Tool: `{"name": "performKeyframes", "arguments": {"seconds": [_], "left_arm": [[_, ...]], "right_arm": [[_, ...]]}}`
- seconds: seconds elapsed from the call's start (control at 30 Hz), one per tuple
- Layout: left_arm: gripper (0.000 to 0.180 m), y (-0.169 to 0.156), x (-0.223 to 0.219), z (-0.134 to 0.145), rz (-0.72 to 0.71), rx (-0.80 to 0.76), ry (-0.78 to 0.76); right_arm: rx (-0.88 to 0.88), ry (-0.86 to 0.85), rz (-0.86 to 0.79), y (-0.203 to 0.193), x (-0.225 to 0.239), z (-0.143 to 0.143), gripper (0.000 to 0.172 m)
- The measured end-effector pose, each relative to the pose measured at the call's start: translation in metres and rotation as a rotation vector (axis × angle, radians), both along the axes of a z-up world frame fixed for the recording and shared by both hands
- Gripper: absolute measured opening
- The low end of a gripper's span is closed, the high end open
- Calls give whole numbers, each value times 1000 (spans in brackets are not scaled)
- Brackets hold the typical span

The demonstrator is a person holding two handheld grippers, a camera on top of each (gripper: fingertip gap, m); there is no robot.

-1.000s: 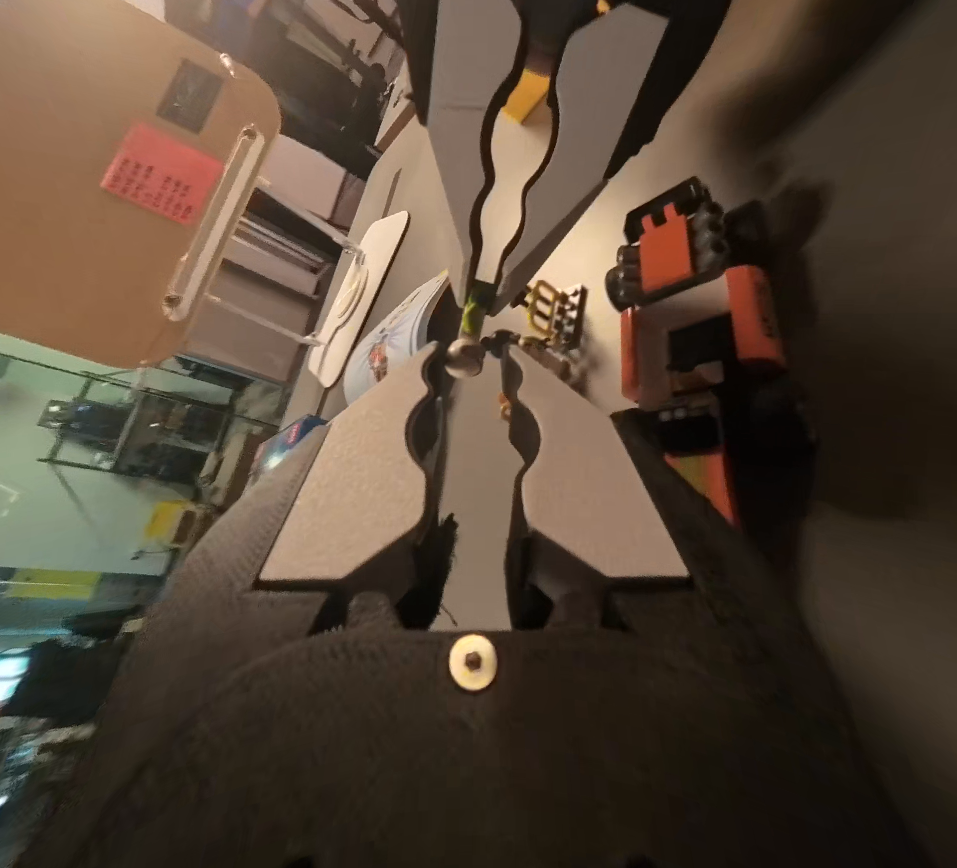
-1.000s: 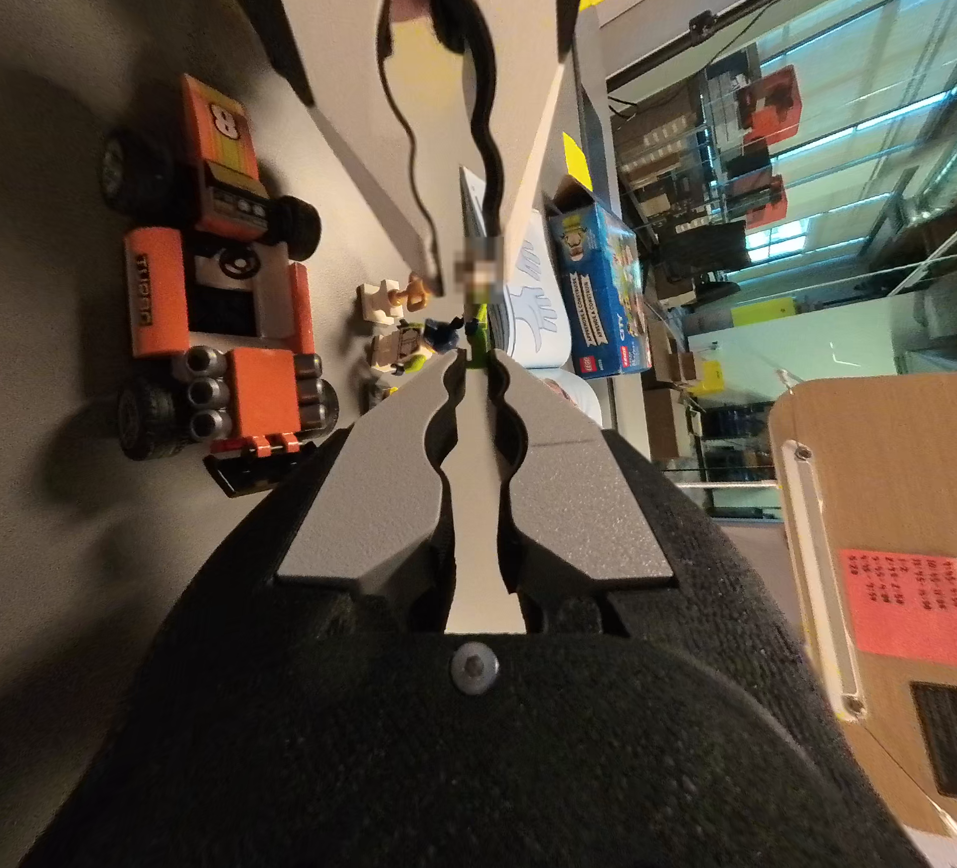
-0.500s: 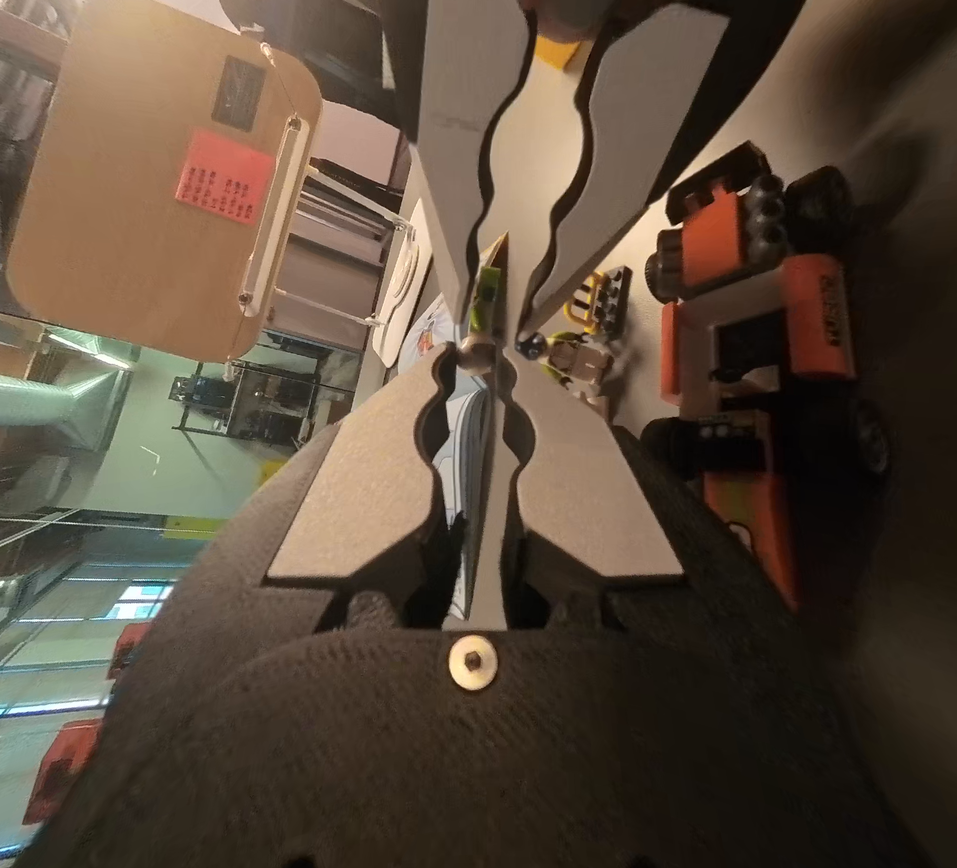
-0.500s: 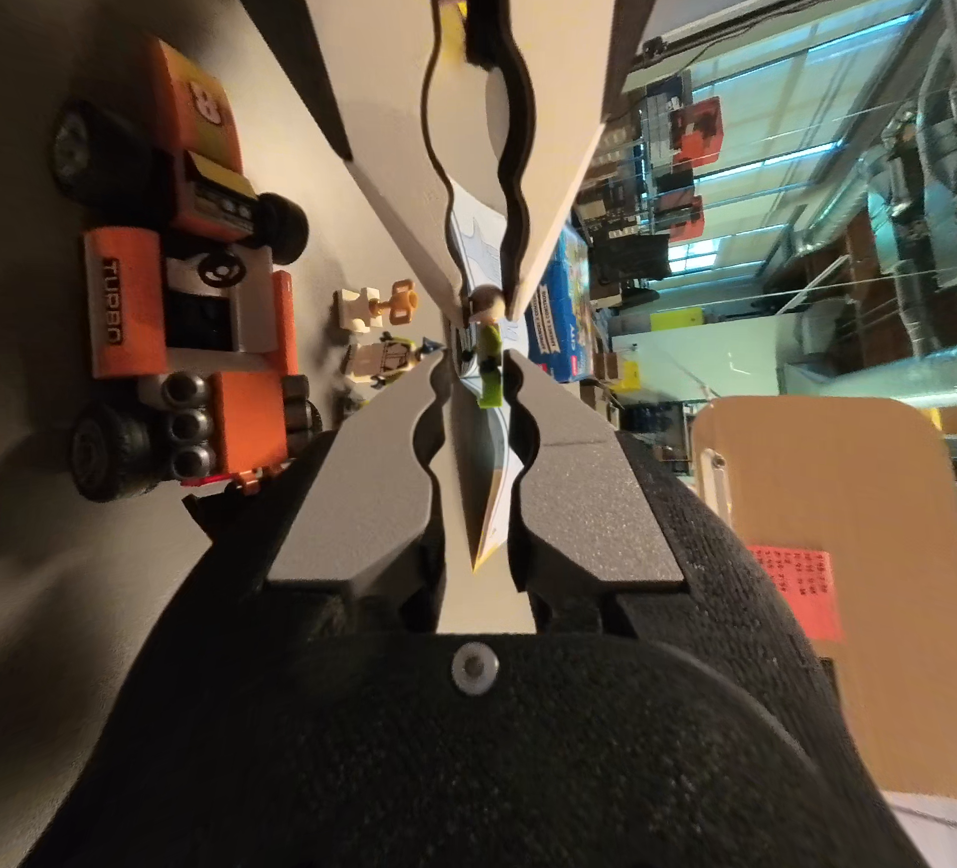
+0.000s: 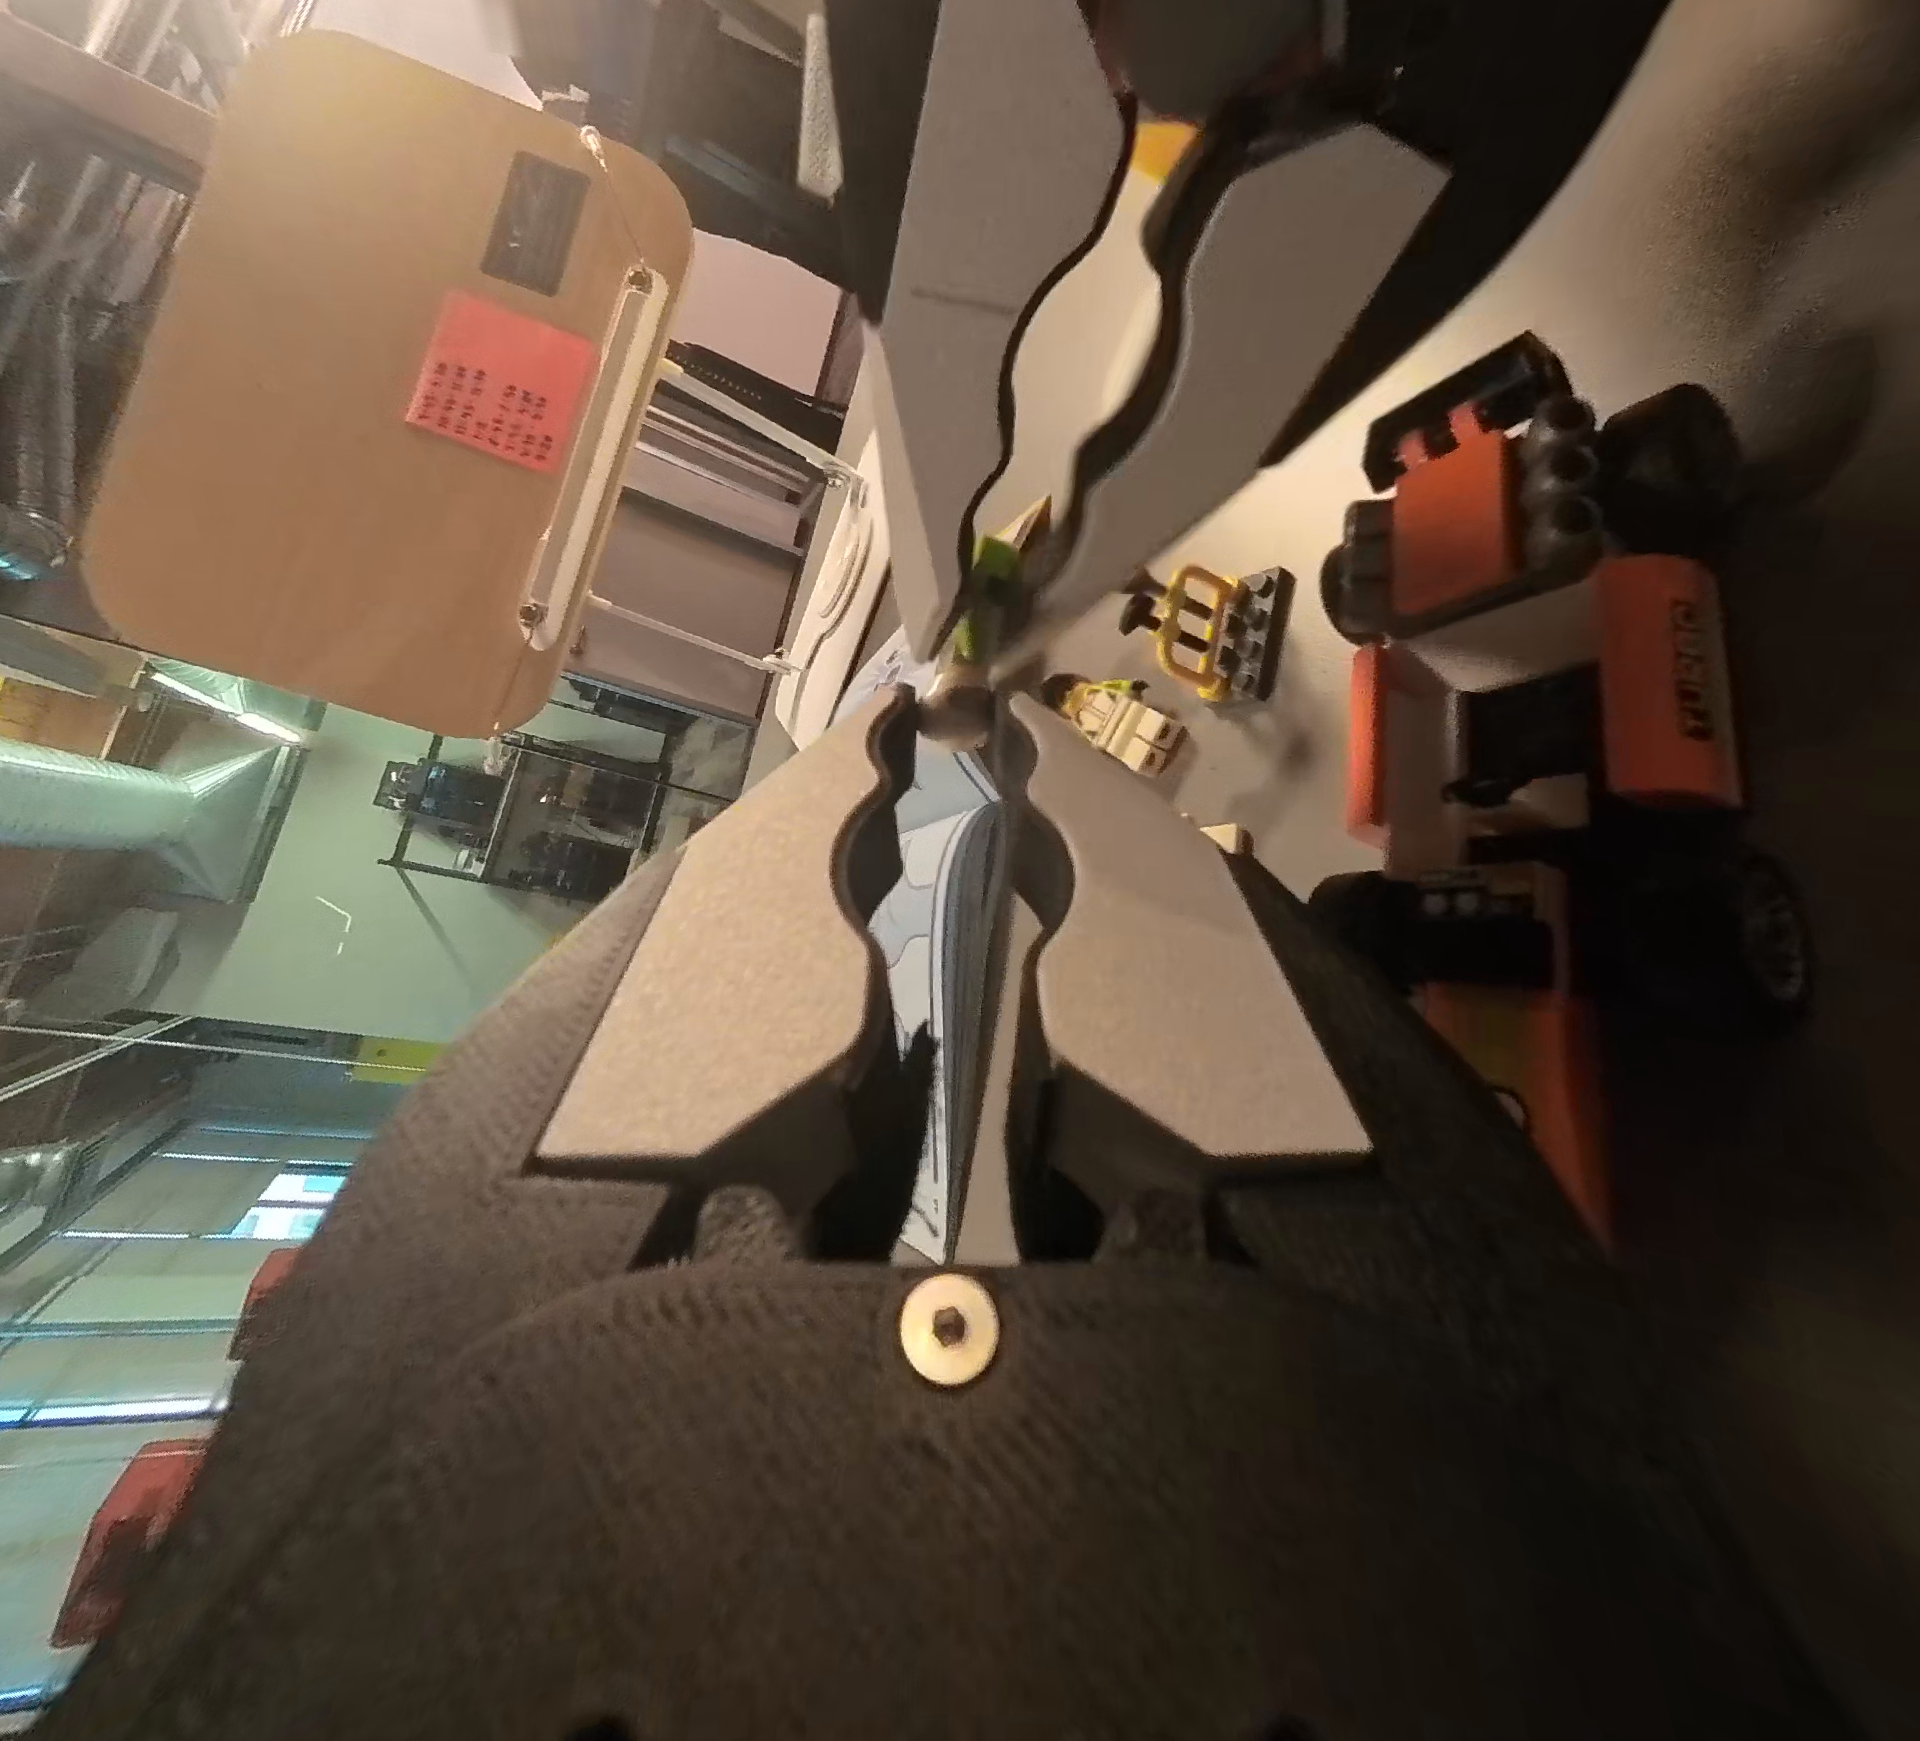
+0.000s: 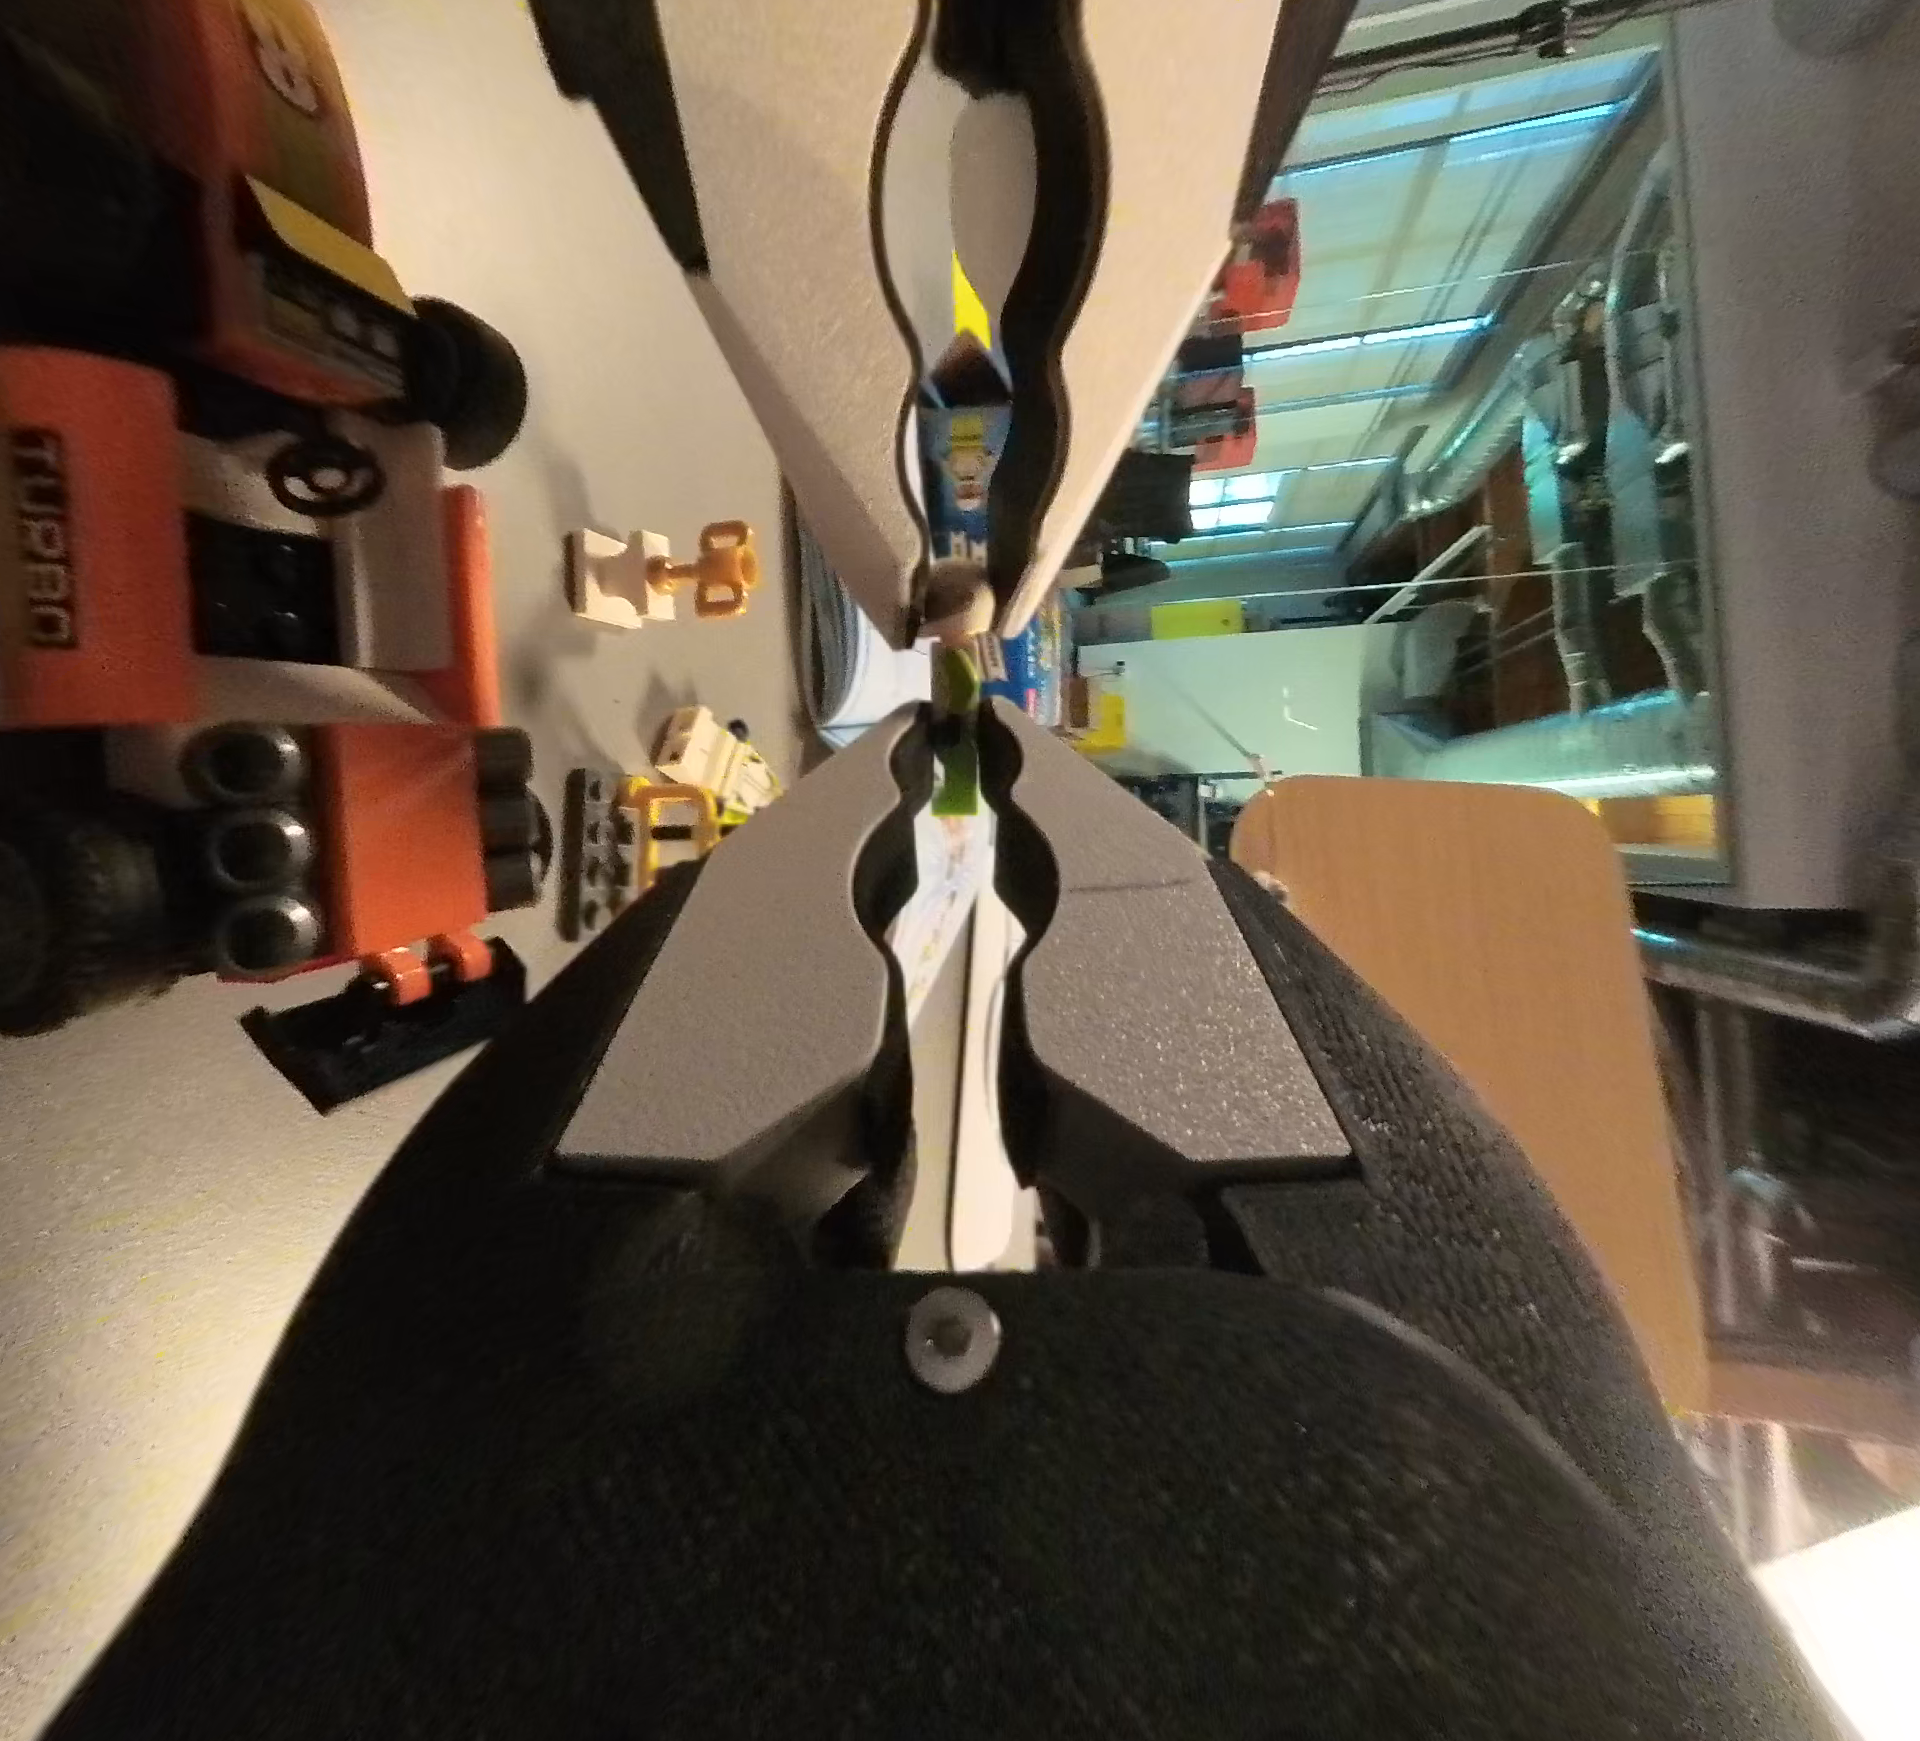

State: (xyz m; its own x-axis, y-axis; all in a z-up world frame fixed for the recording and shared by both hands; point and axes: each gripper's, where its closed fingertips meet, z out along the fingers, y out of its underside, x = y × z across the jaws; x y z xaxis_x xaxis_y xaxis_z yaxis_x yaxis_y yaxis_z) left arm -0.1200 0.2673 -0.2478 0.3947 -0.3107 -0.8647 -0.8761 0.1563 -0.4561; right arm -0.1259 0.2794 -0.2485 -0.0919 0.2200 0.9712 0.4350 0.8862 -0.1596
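Both pairs of jaws grip 1 small toy figure (image 6: 958, 704) held in the air between them: the left gripper (image 5: 961, 723) pinches its brown-haired head, the right gripper (image 6: 958, 761) its green legs. On the grey table (image 6: 623, 257) nearby lie an orange toy car (image 6: 239, 548), a white figure (image 5: 1127, 723) and a gold trophy (image 6: 717, 569).
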Motion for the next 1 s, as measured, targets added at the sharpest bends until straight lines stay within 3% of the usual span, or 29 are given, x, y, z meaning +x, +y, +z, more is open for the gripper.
{"name": "performKeyframes", "arguments": {"seconds": [0.2,0.37,0.6,0.77,1.0], "left_arm": [[13,4,-21,4,63,26,27],[13,5,-33,4,73,-23,-77],[14,8,-41,-27,101,-302,-278],[14,8,-54,-55,186,-486,-323],[19,5,-60,-65,244,-606,-420]], "right_arm": [[-12,36,-91,26,13,6,6],[-75,77,-109,36,19,9,6],[-116,-14,-151,48,22,-13,6],[-216,-78,-197,60,29,-29,6],[-233,-93,-187,56,28,-33,6]]}}
